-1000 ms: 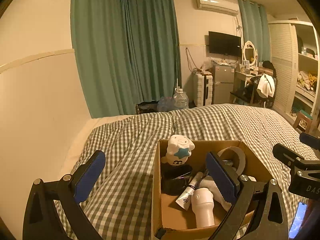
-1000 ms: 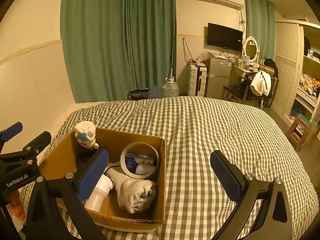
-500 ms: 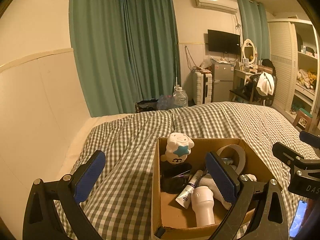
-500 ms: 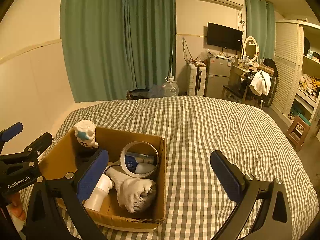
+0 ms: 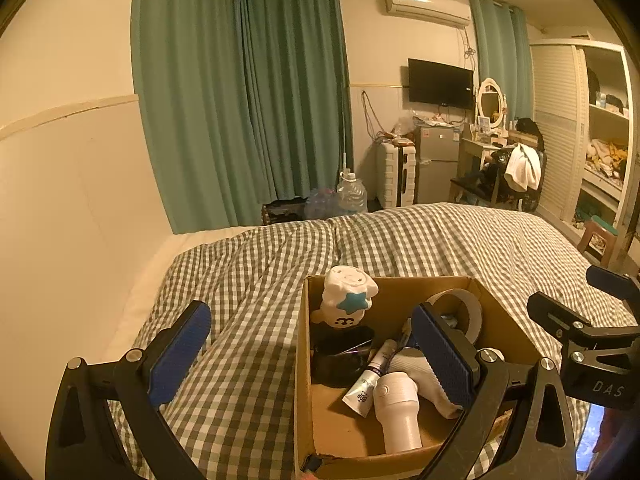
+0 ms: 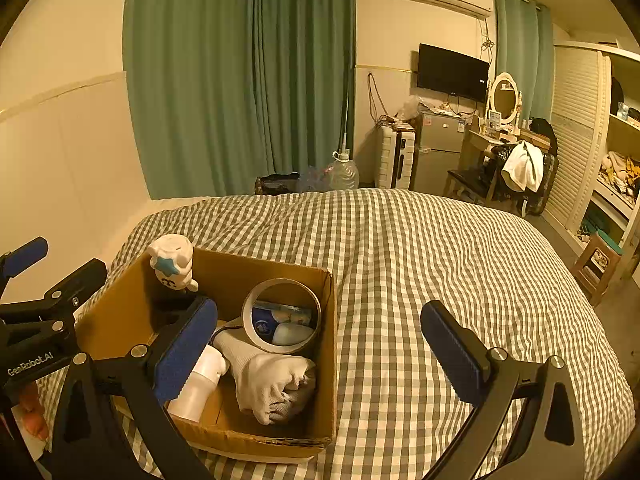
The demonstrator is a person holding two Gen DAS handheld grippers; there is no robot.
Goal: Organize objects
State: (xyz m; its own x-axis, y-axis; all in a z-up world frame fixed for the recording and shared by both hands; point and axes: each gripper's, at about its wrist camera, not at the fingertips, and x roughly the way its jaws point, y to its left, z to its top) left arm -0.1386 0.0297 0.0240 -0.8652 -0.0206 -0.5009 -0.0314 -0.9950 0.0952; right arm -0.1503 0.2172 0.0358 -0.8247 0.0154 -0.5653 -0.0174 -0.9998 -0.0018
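Both claws hang with fingers wide apart and empty, the left gripper (image 5: 310,356) and the right gripper (image 6: 318,344) flanking the cardboard box (image 6: 326,360), apparently poised to lift items out. The box sits near the bed's (image 6: 440,248) left edge, holding a white figurine (image 5: 346,296) at its far-left corner, a tape roll (image 6: 282,316) and a rolled sock (image 6: 272,384).

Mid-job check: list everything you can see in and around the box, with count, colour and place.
cardboard box: 1, brown, on bed
bed cover: 1, green-white check, under box
toy figure: 1, white with blue star, box's far corner
tape roll: 1, pale, against box wall
sock: 1, white, box front
white bottle: 1, lying in box
tube: 1, white, beside bottle
dark container: 1, black, under toy
left gripper: open
right gripper: open
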